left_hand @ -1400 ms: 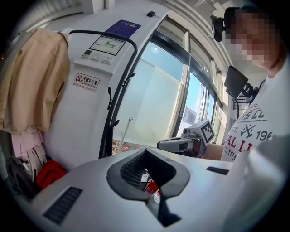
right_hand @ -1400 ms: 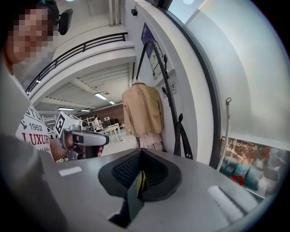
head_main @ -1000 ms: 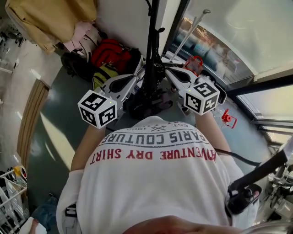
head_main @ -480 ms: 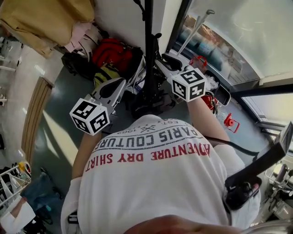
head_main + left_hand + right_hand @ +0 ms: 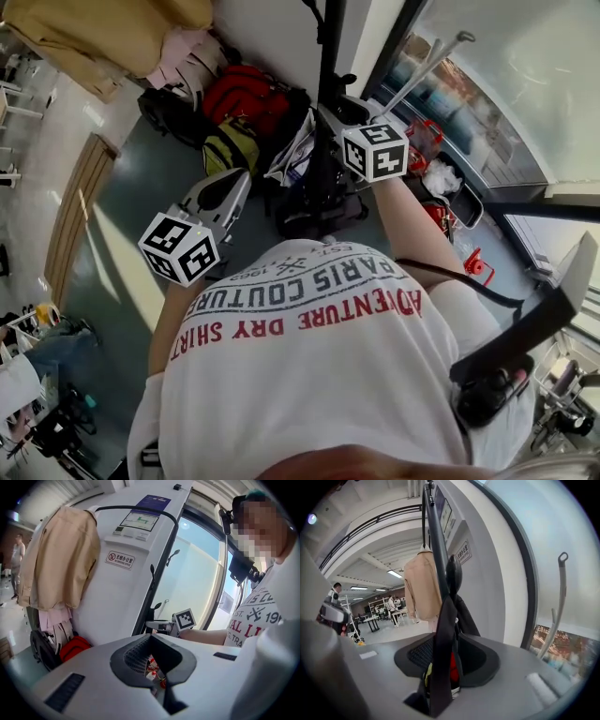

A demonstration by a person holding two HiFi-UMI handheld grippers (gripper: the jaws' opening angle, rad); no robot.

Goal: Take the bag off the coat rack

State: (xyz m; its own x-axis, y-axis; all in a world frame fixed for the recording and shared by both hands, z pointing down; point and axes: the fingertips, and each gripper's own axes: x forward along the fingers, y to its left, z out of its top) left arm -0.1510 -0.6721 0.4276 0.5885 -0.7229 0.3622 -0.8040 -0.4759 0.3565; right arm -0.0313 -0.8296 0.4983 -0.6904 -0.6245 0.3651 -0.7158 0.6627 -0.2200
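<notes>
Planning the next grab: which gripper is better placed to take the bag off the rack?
Right. The black strap runs between the right gripper's fingers, which have just been opening; the left gripper is open, empty, away from the rack.

Big open institutional hall, likely a lab or shared workspace; the far end is too small to be sure. Cues: high ceiling with strip lights (image 5: pixel 395 574), upper-level railing (image 5: pixel 370 522), work tables (image 5: pixel 372 619) and shelving (image 5: pixel 377 605), people (image 5: pixel 333 592) standing around. Near side: white column (image 5: pixel 117 602) carrying a prohibition sign (image 5: pixel 120 559) and a posted notice (image 5: pixel 139 521), with a curved glass wall (image 5: pixel 197 569) beside it. Coat rack (image 5: pixel 435 541) with beige jacket (image 5: pixel 61 559), bags (image 5: pixel 246 98) heaped on the grey floor (image 5: pixel 141 216).
</notes>
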